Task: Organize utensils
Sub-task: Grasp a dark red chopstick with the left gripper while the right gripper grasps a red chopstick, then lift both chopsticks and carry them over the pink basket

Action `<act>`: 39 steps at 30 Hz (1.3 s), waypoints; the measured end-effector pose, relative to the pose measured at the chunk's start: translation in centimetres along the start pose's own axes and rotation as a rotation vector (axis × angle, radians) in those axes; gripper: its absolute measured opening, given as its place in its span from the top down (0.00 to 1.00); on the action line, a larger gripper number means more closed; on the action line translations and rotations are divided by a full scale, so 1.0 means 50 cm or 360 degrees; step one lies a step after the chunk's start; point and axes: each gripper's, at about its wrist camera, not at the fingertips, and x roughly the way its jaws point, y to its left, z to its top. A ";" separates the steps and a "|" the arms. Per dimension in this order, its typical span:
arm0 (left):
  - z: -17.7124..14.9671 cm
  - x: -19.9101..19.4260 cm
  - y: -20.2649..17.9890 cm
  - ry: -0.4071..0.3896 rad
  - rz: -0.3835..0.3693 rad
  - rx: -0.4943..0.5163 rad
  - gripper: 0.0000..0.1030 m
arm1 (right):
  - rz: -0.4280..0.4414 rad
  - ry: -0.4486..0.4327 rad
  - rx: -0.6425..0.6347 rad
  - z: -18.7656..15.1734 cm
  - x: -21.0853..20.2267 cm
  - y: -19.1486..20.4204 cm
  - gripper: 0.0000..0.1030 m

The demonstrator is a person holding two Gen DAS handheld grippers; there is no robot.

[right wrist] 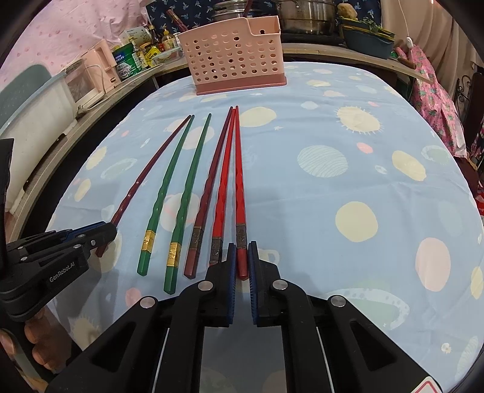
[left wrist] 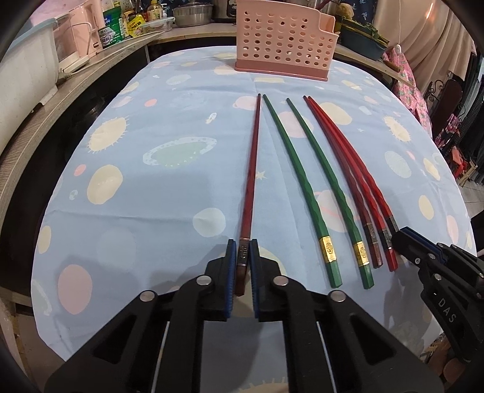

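Note:
My left gripper (left wrist: 243,257) is shut on the handle end of a dark red chopstick (left wrist: 252,169), which lies on the blue planet-print tablecloth (left wrist: 145,211). My right gripper (right wrist: 242,257) is shut on the handle end of the rightmost bright red chopstick (right wrist: 239,175). Between the two held sticks lie two green chopsticks (right wrist: 172,172) (right wrist: 193,175), another dark red one (right wrist: 211,175) and a second bright red one (right wrist: 224,181), all pointing away from me. A pink perforated utensil holder (left wrist: 284,39) (right wrist: 236,57) stands upright beyond their tips.
A counter (left wrist: 90,69) with a pink kettle, jars and bottles runs along the left and back. Metal pots (right wrist: 305,15) stand behind the holder. Pink patterned fabric (right wrist: 435,99) hangs off the right side. The person's fingers (right wrist: 33,338) show at lower left.

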 end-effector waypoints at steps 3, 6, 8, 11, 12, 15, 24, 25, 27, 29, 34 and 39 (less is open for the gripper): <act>0.000 -0.001 0.000 0.0012 -0.0024 -0.0008 0.93 | 0.0003 0.0000 0.0007 0.000 0.000 -0.001 0.93; 0.001 -0.005 0.001 0.0025 -0.0052 -0.0019 0.93 | 0.0007 -0.0003 0.0026 0.000 -0.004 -0.006 0.93; 0.002 -0.012 0.002 0.0026 -0.0073 -0.0027 0.93 | 0.0013 -0.0014 0.0042 0.002 -0.012 -0.010 0.93; 0.007 -0.029 0.005 0.0012 -0.0093 -0.0040 0.93 | 0.0020 -0.0037 0.0060 0.008 -0.026 -0.016 0.93; 0.010 -0.035 0.006 0.0004 -0.0101 -0.0046 0.93 | 0.0024 -0.0047 0.0067 0.011 -0.032 -0.017 0.93; 0.021 -0.059 0.010 -0.0027 -0.0127 -0.0062 0.93 | 0.0038 -0.0098 0.0093 0.026 -0.058 -0.021 0.93; 0.077 -0.133 0.026 -0.0139 -0.0181 -0.0116 0.93 | 0.0074 -0.0282 0.0142 0.104 -0.140 -0.034 0.93; 0.085 -0.140 0.029 -0.0148 -0.0189 -0.0125 0.93 | 0.0085 -0.0303 0.0159 0.115 -0.149 -0.039 0.93; 0.100 -0.155 0.036 -0.0174 -0.0192 -0.0136 0.93 | 0.0095 -0.0333 0.0183 0.135 -0.163 -0.048 0.93; 0.118 -0.169 0.041 -0.0211 -0.0183 -0.0135 0.93 | 0.0104 -0.0356 0.0210 0.153 -0.174 -0.058 0.93; 0.168 -0.205 0.048 -0.0318 -0.0171 -0.0135 0.95 | 0.0114 -0.0428 0.0251 0.201 -0.198 -0.080 0.93; 0.214 -0.221 0.055 -0.0377 -0.0156 -0.0142 0.95 | 0.0123 -0.0522 0.0280 0.254 -0.220 -0.095 0.93</act>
